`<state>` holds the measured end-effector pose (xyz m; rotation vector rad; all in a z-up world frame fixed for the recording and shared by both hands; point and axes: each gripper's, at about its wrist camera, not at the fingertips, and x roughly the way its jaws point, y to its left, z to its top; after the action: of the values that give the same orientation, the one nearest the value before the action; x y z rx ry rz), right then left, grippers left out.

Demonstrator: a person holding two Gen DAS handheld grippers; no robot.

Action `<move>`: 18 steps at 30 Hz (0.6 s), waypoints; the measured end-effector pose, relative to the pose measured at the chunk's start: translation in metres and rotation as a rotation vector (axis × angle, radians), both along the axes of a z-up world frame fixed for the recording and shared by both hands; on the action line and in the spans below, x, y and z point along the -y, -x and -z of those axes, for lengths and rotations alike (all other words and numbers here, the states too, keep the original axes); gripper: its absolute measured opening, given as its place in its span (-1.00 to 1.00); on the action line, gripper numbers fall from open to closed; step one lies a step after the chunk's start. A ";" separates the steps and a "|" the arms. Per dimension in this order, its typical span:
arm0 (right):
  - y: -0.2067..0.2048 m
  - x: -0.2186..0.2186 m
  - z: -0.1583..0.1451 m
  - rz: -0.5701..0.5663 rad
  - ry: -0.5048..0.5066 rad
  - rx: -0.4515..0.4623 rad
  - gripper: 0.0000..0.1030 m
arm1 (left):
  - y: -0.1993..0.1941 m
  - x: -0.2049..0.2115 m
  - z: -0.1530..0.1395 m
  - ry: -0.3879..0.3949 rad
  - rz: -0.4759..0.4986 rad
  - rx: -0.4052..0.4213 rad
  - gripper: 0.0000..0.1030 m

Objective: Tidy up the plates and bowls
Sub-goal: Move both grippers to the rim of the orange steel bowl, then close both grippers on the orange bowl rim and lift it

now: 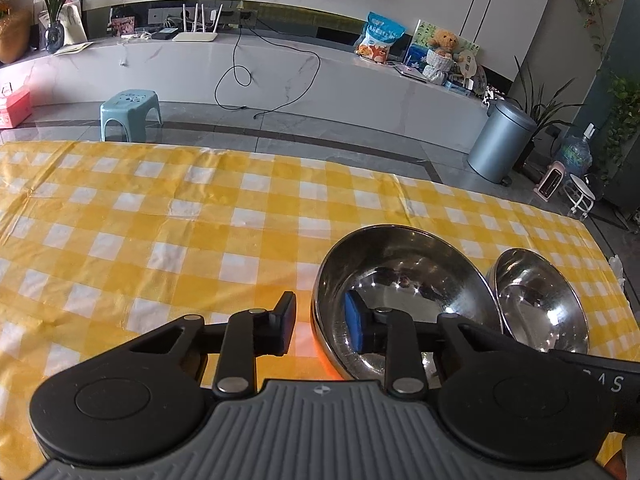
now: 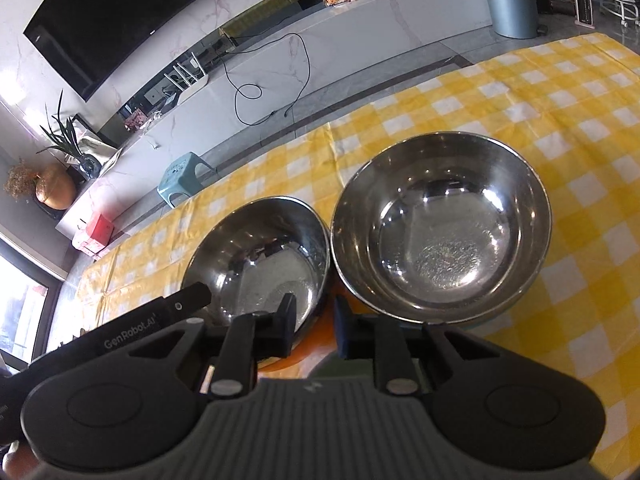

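Two steel bowls stand side by side on a yellow checked tablecloth [image 1: 160, 220]. The wide shallow bowl [image 1: 404, 264] [image 2: 256, 248] is between my two grippers. My left gripper [image 1: 320, 330] straddles its left rim, blue pad inside and the other finger outside, with cloth showing in the gap. My right gripper [image 2: 314, 328] straddles its right rim, one finger over the bowl's inside and one in the gap beside the deeper bowl [image 2: 440, 220] [image 1: 536, 292]. Neither gripper's pads press on the rim. A finger of the left gripper [image 2: 188, 300] shows at the shallow bowl's far rim in the right wrist view.
The cloth stretches bare to the left and far side of the bowls. Its right edge [image 1: 600, 248] runs close behind the deeper bowl. Beyond the table are a tiled floor, a teal stool [image 1: 130, 114], a grey bin [image 1: 500, 140] and a long white media bench [image 1: 280, 64].
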<state>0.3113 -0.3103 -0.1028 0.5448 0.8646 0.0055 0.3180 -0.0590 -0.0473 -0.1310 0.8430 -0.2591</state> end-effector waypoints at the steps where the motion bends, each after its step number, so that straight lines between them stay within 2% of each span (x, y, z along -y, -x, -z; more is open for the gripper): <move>1: -0.001 -0.002 0.000 0.000 0.010 -0.001 -0.67 | 0.000 0.000 0.001 -0.001 0.004 -0.003 -0.52; 3: -0.002 -0.004 0.000 -0.003 0.032 0.004 -0.67 | -0.001 0.001 0.001 0.005 0.011 -0.006 -0.67; 7: -0.002 -0.004 0.000 -0.001 0.040 0.007 -0.70 | 0.001 0.002 -0.001 -0.013 0.009 -0.006 -0.79; 12: 0.002 -0.005 -0.008 -0.019 0.032 0.040 -0.72 | 0.011 -0.006 -0.013 -0.014 -0.007 0.010 -0.79; 18: 0.019 -0.015 -0.029 -0.064 0.008 0.093 -0.75 | 0.042 -0.022 -0.043 -0.015 -0.058 0.037 -0.78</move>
<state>0.2921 -0.2952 -0.0740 0.5054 0.7903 0.0847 0.2761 -0.0371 -0.0040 -0.1358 0.8034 -0.1999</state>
